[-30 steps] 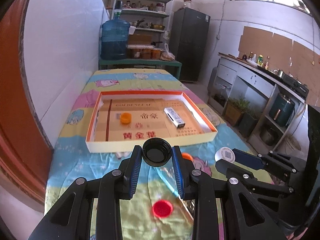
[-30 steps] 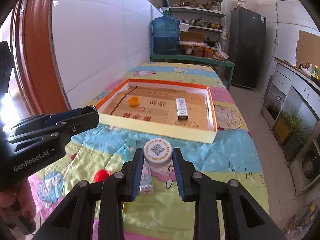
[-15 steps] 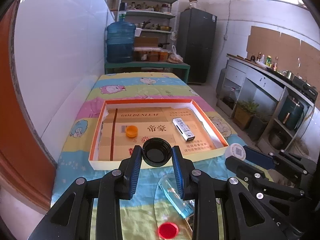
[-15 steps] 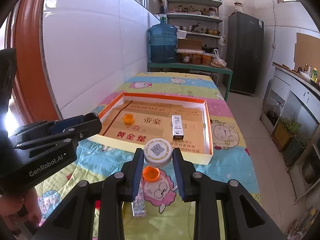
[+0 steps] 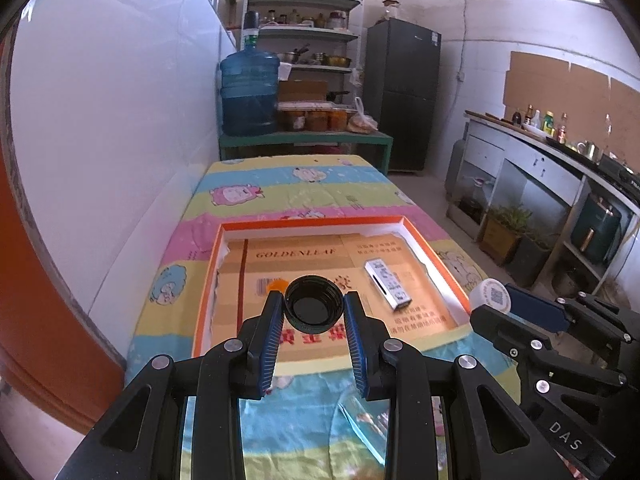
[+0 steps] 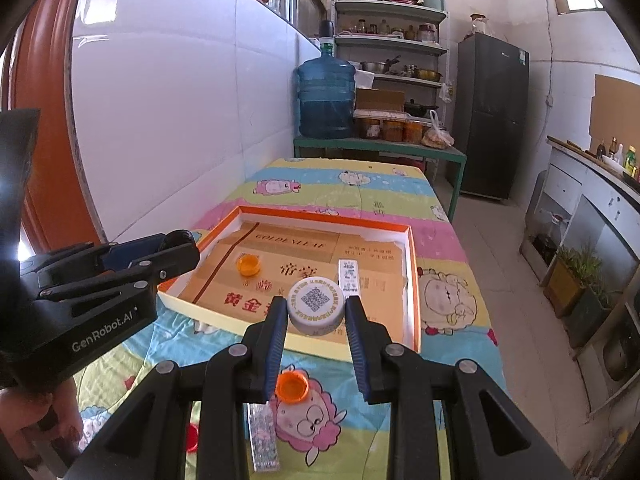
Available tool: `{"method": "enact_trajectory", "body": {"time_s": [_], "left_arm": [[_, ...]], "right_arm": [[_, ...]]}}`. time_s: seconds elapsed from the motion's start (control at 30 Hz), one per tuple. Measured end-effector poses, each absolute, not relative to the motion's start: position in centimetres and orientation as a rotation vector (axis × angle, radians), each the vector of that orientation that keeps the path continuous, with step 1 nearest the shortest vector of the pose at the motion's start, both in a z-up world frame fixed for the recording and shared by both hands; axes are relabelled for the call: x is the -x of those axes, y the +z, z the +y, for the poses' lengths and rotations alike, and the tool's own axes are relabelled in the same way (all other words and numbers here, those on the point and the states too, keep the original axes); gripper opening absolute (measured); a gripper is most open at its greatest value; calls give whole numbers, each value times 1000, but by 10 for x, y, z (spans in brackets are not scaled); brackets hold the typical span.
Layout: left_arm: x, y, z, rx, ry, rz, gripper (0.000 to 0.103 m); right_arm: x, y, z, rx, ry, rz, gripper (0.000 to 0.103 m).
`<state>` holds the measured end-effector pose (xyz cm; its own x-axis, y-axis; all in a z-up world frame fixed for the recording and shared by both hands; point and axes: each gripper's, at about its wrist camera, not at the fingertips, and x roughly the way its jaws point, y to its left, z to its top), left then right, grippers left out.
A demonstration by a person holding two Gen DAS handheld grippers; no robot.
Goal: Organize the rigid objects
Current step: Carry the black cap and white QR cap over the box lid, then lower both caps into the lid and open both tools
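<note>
Left wrist view: the left gripper point(image 5: 314, 312) is clenched on a black cap point(image 5: 314, 307), held open side up between the blue pads, and over the last second it has been carried forward from above the bedsheet until it hangs over the near part of the shallow box point(image 5: 436, 250). The right gripper point(image 6: 316, 312) is likewise clamped on a white cap point(image 6: 316, 306) with a printed code on top, and it too has been brought from the near sheet to a spot over the near right part of the box. Already lying in the box are an orange cap point(image 6: 248, 264) at the left and a small white packet point(image 6: 348, 277) at the right. On the table point(image 6: 448, 344), near the box, another orange cap point(image 6: 292, 387), a foil sachet point(image 6: 262, 436) and a red cap point(image 6: 192, 438) are left unsorted. Both caps seem ready to be lowered and let go inside the box; clear floor should be chosen, away from the orange cap and packet.
</note>
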<state>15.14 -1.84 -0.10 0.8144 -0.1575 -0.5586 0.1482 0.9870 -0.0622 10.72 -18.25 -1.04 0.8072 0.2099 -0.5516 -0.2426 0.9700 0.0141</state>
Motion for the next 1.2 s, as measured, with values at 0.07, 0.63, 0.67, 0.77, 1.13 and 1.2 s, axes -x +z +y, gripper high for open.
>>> {"method": "enact_trajectory", "body": {"time_s": [0.07,0.63,0.67,0.77,1.13,1.2], "left_arm": [[-158,2,-17,19,-158,593,31],[-212,-5,1,68,-130,633,31],[-215,-7,3,72,-127,638,31],[-224,-14,8,85,-116,653,31],[-247,-40,11,90,-98,699,31],[-251,-43,11,90,-97,707,31]], "right_arm": [[-112,-9,-182,57,244,580,30],[-162,0,-178,28,273,588,30],[-167,-3,-178,26,275,597,30],[-176,-10,-176,25,275,614,30],[-207,-38,-167,18,289,687,30],[-211,-42,-167,13,292,699,30]]}}
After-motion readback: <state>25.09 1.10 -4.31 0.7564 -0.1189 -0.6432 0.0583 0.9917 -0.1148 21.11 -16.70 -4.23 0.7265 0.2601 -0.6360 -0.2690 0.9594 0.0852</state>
